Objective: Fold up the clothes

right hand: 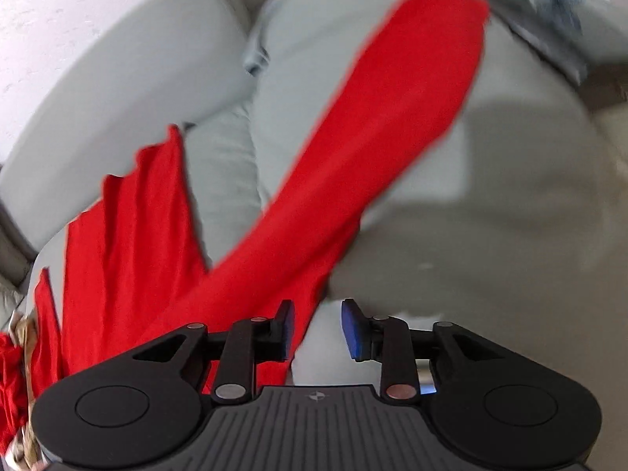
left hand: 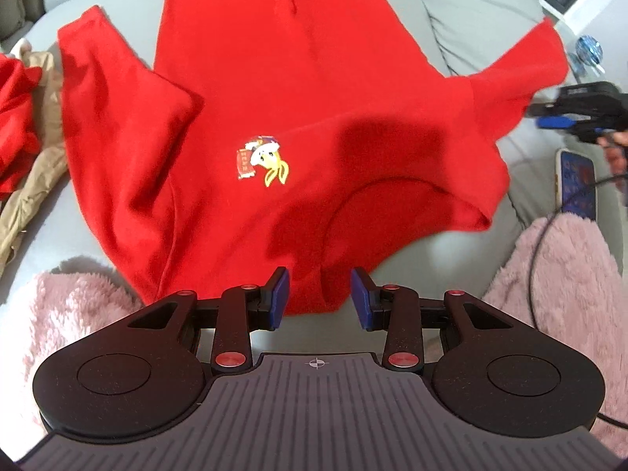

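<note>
A red T-shirt [left hand: 274,90] with a small cartoon print [left hand: 263,161] lies spread on the grey sofa seat [left hand: 78,212], collar toward me. My left gripper [left hand: 320,298] is open, its blue pads either side of the collar edge. My right gripper [right hand: 318,329] is open beside the shirt's right sleeve [right hand: 376,133], which stretches away across the cushion; the left pad [right hand: 288,327] overlaps the cloth. The right gripper also shows in the left wrist view [left hand: 581,114] at the sleeve's end, blurred.
A tan garment [left hand: 35,157] and another red cloth [left hand: 15,117] lie at the left. A phone [left hand: 577,184] with a cable lies at the right. Pink fluffy fabric [left hand: 565,274] is near me on both sides. A blue object [left hand: 588,47] sits far right.
</note>
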Available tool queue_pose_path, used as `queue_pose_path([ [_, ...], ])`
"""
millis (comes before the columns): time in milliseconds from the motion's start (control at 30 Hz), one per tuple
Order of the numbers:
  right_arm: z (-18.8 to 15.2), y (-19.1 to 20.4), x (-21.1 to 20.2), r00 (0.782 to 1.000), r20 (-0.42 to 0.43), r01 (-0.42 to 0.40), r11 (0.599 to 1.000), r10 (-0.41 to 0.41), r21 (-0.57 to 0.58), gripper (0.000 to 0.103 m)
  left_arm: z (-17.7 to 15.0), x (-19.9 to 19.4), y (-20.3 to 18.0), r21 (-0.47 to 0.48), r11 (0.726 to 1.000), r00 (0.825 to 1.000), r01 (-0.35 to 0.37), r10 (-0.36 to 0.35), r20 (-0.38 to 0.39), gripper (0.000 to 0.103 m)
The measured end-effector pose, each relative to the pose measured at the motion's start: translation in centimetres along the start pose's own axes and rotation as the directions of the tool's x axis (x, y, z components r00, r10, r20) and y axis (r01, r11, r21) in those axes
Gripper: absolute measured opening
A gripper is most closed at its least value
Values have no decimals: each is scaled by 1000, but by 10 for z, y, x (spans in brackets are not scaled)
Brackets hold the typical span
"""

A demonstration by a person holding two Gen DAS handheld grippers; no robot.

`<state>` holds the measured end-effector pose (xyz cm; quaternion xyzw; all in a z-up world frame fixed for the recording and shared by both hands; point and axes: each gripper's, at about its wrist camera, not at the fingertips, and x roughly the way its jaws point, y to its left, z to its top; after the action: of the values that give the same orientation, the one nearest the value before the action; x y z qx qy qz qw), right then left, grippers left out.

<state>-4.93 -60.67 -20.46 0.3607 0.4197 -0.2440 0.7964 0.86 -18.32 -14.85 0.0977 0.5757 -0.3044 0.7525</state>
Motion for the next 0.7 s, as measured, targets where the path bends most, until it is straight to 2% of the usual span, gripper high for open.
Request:
queue_pose_path([
  [67,-2,-5,7,999,40,-23,996,20,83,29,-3,-5,3,-6,1000,1000,-5,5,7,40],
  [167,-2,-10,14,996,87,-22,988,8,151,20,-6,-8,7,-19,1000,1000,-12,12,12,40],
  [233,-2,-12,19,997,83,-1,988,-12,158,1,-8,-11,10,-28,999,1000,-18,18,16,40],
  [467,-9,-10,-17,994,70,84,994,-89,70,0,-11,-14,16,-38,999,1000,9,-9,23,40],
  [500,-11,-14,-20,994,50,99,993,-102,58,1,-11,-12,15,-35,999,1000,14,-14,18,40],
  [533,-11,-16,-21,994,33,98,994,-100,49,9,-12,-11,13,-28,999,1000,15,-15,16,40],
  [567,-11,-16,-25,996,27,88,995,-89,41,15,-12,-11,11,-22,1000,1000,16,-16,19,40],
  [700,-21,1,-51,999,33,39,999,-38,-22,29,-16,-16,11,-12,1000,999,24,-24,41,40],
])
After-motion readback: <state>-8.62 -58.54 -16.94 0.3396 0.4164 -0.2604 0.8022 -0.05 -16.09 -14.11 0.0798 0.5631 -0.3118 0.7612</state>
